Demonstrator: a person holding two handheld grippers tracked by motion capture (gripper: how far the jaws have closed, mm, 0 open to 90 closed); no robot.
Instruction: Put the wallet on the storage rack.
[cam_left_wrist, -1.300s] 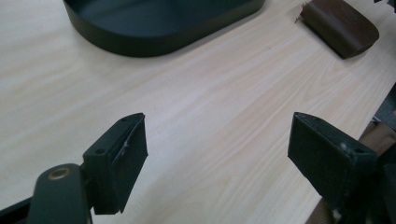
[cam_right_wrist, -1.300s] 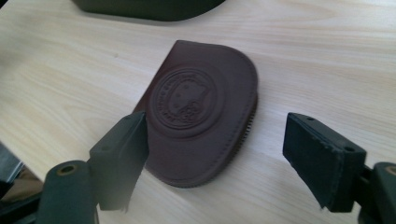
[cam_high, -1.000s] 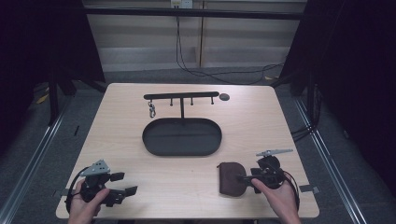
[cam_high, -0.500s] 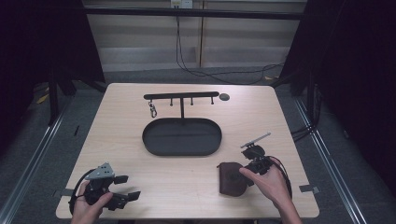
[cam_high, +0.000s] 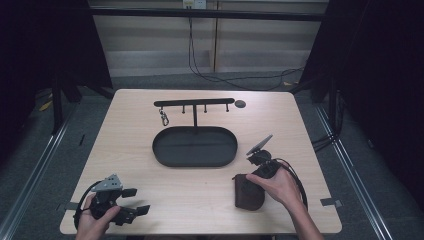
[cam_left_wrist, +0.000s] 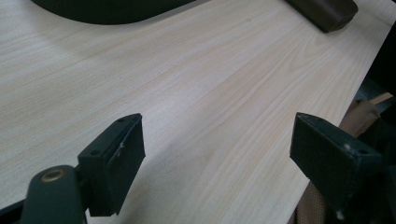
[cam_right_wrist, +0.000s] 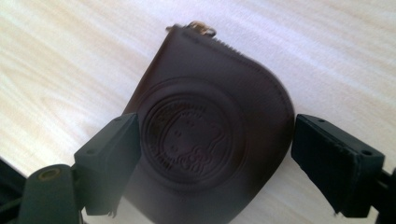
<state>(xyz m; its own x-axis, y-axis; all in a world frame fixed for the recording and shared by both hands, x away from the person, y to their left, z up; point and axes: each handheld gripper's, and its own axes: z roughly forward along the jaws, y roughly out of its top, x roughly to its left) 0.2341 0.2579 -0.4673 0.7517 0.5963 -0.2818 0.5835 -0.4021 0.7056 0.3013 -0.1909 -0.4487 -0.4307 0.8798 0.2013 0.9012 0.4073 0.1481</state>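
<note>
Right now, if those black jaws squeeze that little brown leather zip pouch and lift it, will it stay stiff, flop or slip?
The brown leather zip pouch looks soft, so it would probably give a little under the open right gripper. Its stitched, rounded edge and embossed round emblem suggest some body, so likely only slight sagging. It lies flat on the pale wooden table, so it should not roll; the matte surface probably grips well.

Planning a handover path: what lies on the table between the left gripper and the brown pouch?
Bare wood tabletop, as the high view shows, between the left gripper and the brown pouch.
</note>
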